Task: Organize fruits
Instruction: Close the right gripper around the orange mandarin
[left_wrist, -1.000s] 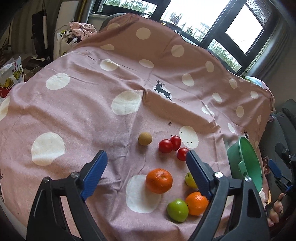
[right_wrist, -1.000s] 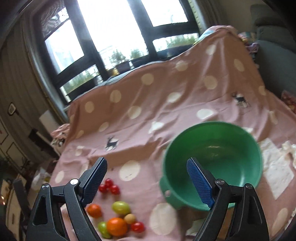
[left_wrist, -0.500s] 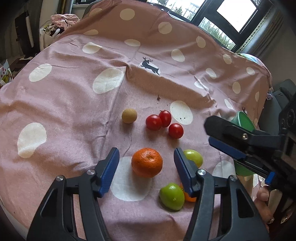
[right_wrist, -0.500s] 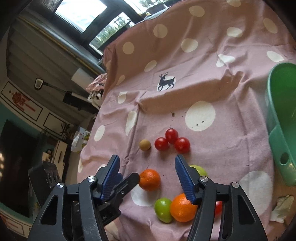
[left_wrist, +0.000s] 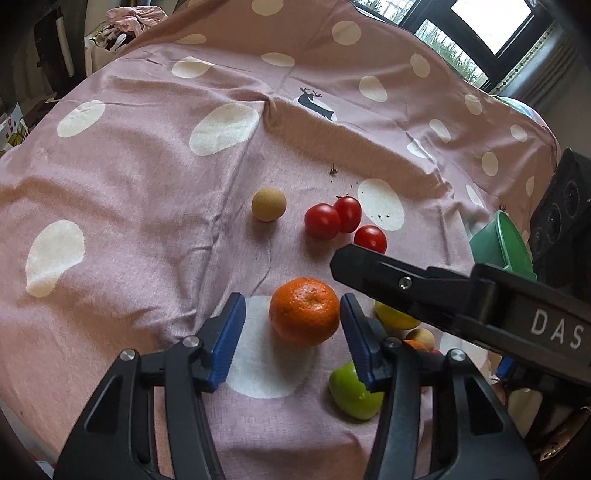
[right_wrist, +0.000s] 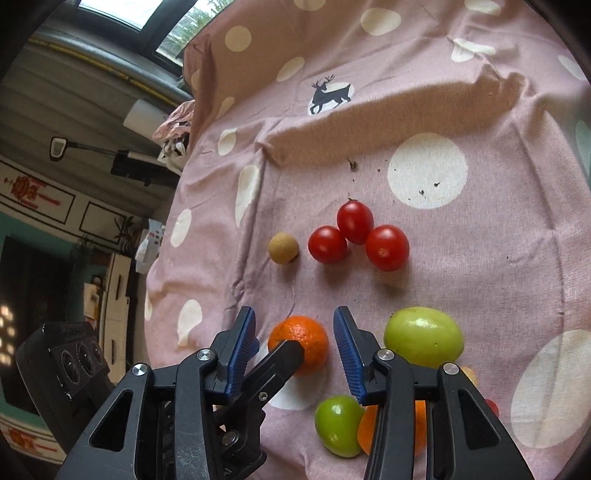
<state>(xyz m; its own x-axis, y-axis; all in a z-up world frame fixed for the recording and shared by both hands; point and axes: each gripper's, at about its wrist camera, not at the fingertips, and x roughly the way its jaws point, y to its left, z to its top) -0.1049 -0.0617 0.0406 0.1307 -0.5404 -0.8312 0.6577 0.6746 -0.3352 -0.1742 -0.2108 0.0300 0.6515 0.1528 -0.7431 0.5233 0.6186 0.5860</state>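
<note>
The pink spotted cloth (left_wrist: 140, 206) covers the desk. The left gripper (left_wrist: 293, 326) has just been closing; its fingers flank the orange mandarin (left_wrist: 304, 311), the right pad about touching, the left one apart (no grasp yet). The right gripper (right_wrist: 295, 345) has also been closing, released, the mandarin just beyond its fingers. Three red tomatoes (right_wrist: 354, 240) lie farther ahead.

– Where's your mandarin (left_wrist: 303, 311)?
– On a white dot of the cloth, stem dimple up. Three red tomatoes (left_wrist: 322, 220) cluster beyond it, a tan ball (left_wrist: 268, 204) to their left, two green fruits (right_wrist: 423, 336) nearby.
</note>
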